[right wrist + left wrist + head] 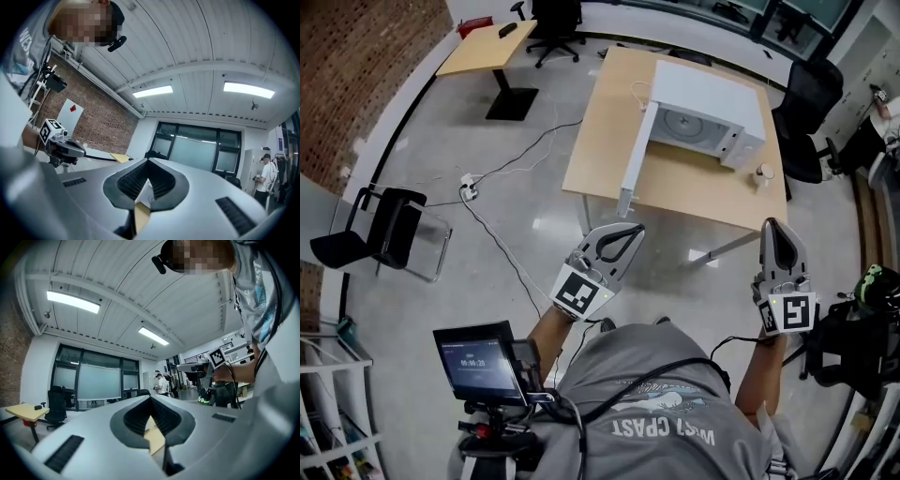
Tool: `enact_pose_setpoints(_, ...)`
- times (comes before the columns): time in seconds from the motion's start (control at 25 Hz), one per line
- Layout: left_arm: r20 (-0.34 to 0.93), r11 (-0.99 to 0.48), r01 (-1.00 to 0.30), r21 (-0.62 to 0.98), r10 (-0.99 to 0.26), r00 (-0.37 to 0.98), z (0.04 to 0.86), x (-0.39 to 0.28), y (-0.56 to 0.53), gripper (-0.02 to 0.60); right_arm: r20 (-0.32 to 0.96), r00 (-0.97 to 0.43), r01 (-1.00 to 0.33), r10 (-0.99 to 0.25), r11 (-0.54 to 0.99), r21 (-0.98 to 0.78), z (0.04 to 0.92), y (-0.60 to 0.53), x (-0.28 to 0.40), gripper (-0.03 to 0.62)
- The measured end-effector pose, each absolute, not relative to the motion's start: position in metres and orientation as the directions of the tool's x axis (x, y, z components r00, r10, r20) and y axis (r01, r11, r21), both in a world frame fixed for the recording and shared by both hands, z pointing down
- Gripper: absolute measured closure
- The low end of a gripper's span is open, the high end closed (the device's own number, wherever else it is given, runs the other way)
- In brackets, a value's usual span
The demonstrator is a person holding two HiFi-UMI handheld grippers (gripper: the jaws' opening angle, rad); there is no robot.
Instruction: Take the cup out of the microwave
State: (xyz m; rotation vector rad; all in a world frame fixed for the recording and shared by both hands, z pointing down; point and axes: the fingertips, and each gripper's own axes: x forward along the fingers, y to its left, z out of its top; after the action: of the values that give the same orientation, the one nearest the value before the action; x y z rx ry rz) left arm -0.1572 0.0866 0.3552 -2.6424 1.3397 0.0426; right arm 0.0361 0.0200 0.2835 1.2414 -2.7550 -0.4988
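Note:
A white microwave (710, 101) stands on a wooden table (605, 150) with its door (636, 159) swung wide open to the left. Only the round turntable (682, 122) shows inside. A small white cup (763, 172) stands on the table just right of the microwave. Both grippers are held up well short of the table, pointing toward it. My left gripper (628, 232) (150, 398) has its jaws together with nothing between them. My right gripper (774, 228) (148, 161) is shut and empty too.
Black office chairs (802, 122) stand right of the table and behind it. A power strip (469, 187) and cables lie on the floor at left, near a folding chair (389, 230). A screen on a stand (478, 361) is at my near left. A second table (487, 47) stands far left.

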Motion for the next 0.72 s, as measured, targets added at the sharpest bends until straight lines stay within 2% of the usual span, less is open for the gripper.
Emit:
enact_pose_setpoints(0.24, -0.118, -0.606, -0.782, -0.147, -0.774, 0.622, 0.351, -0.143, 0.092, 0.555, -0.051, -0.659, -0.723, -0.75, 0.614, 0.318, 0.283, 0.054, 0.045, 0.583)
enact_pose_setpoints(0.4, -0.082, -0.629, -0.769, -0.115, -0.765, 0.639, 0.352, -0.135, 0.097, 0.555, -0.038, -0.653, -0.728, -0.756, 0.613, 0.306, 0.283, 0.079, 0.047, 0.583)
enact_pose_setpoints(0.52, -0.082, -0.643, -0.756, -0.122, -0.752, 0.654, 0.356, -0.132, 0.099, 0.555, 0.005, -0.631, -0.738, -0.776, 0.602, 0.305, 0.294, 0.089, 0.055, 0.583)
enact_pose_setpoints(0.72, -0.047, -0.67, -0.733, -0.119, -0.733, 0.678, 0.358, -0.084, 0.118, 0.555, 0.035, -0.605, -0.758, -0.796, 0.588, 0.282, 0.302, 0.116, 0.103, 0.583)
